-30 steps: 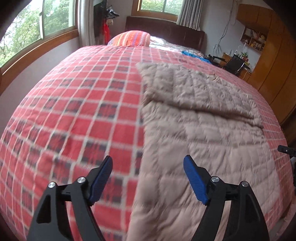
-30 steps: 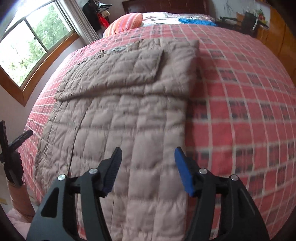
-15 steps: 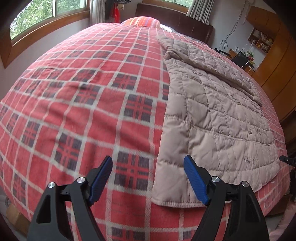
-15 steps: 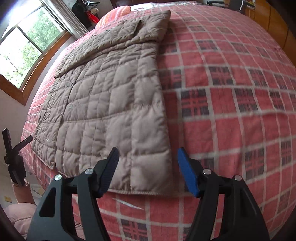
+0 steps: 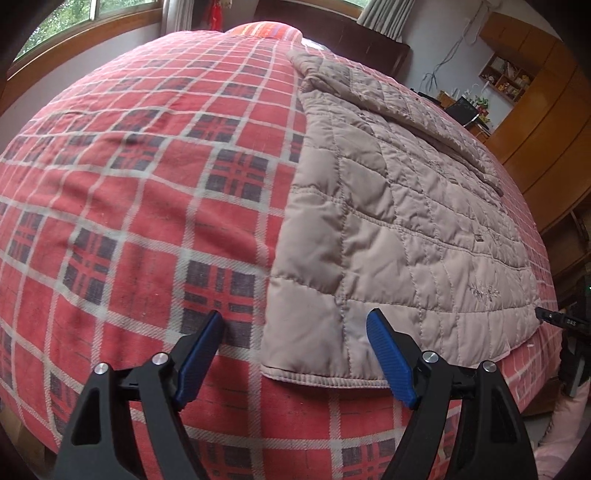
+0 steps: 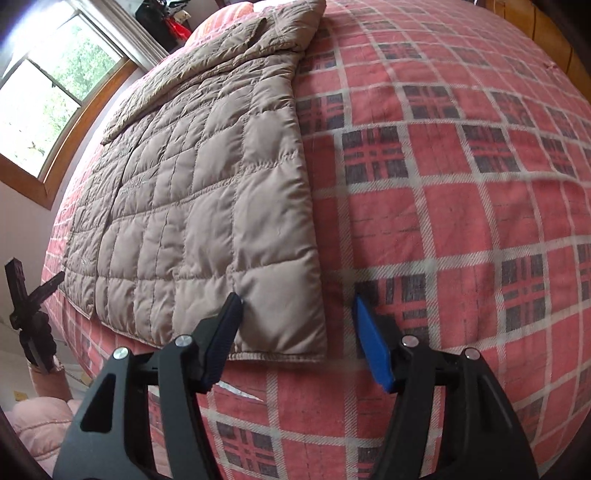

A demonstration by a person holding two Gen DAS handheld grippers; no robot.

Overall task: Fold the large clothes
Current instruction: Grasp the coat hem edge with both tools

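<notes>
1. A bed (image 5: 129, 206) covered in a red plaid blanket with white grid lines and dark checks fills both views.
2. A beige quilted coat (image 5: 399, 221) lies flat on it, hem at the near edge, top folded at 12 o'clock.
3. A striped pillow (image 5: 269, 29) rests at the far end.

- Bed (image 5: 129, 192): covered by a red plaid spread with white lines and dark checks; fills most of both views.
- Window (image 6: 44, 96): wood-framed, upper left of the frame, green foliage outside.
- Pillow (image 5: 271, 29): orange-striped, top centre, at the head of the bed.
- Wooden cabinets (image 5: 546, 122): upper right.
- Wall shelf (image 5: 508, 75): small items, too small to identify.
- Curtain (image 5: 380, 18): top edge.
</notes>
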